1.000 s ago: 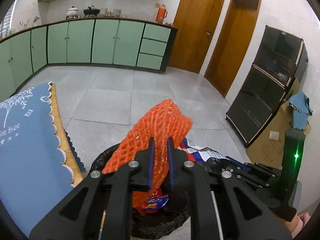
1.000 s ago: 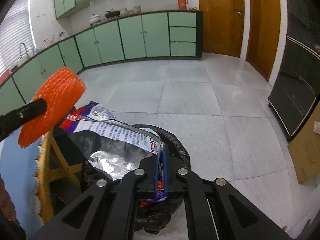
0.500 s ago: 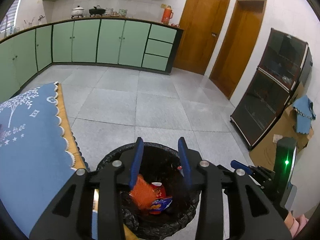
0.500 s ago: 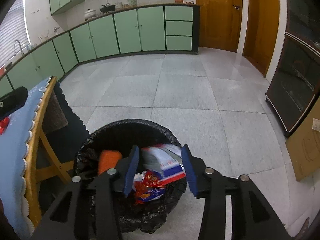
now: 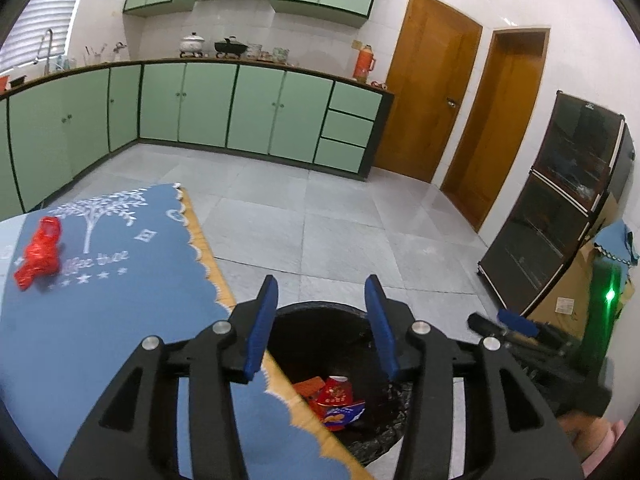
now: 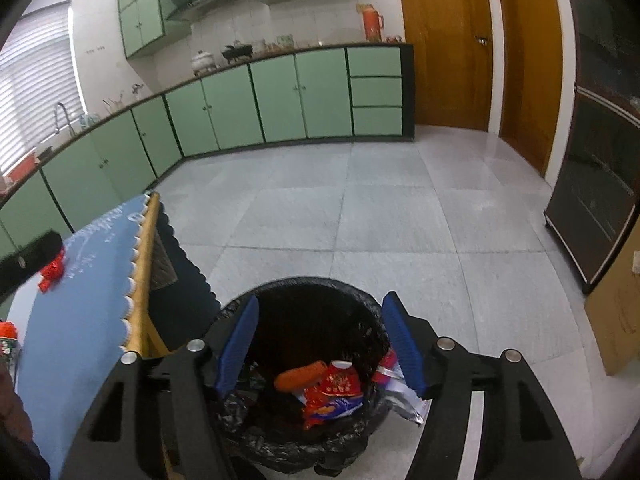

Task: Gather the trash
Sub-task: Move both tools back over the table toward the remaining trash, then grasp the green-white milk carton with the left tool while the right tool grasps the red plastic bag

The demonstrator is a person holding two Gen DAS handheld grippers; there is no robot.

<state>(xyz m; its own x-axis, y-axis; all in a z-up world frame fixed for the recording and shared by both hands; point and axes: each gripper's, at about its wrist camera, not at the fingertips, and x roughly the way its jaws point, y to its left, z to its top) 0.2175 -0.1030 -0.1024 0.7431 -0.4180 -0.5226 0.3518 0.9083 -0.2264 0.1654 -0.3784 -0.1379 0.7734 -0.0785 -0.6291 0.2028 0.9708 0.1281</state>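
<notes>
A black-lined trash bin (image 6: 320, 292) stands on the floor beside the table; it also shows in the left wrist view (image 5: 320, 312). Inside lie an orange foam net (image 6: 300, 375), red snack wrappers (image 6: 336, 390) and a silver-lined bag (image 6: 400, 396). My right gripper (image 6: 320, 344) is open and empty above the bin. My left gripper (image 5: 322, 320) is open and empty over the table edge and the bin. A crumpled red wrapper (image 5: 40, 252) lies on the blue tablecloth (image 5: 100, 300), far left; it also shows in the right wrist view (image 6: 52, 272).
The wooden table edge (image 6: 144, 272) borders the bin on the left. Another piece of trash (image 6: 8, 340) sits at the table's left edge. Green kitchen cabinets (image 5: 240, 108) line the back, a dark cabinet (image 5: 560, 216) and cardboard box (image 6: 616, 312) stand right.
Both grippers opened and dropped the orange net and the snack bag into the bin. Both have since lifted and pulled back, the left one swinging over the table.
</notes>
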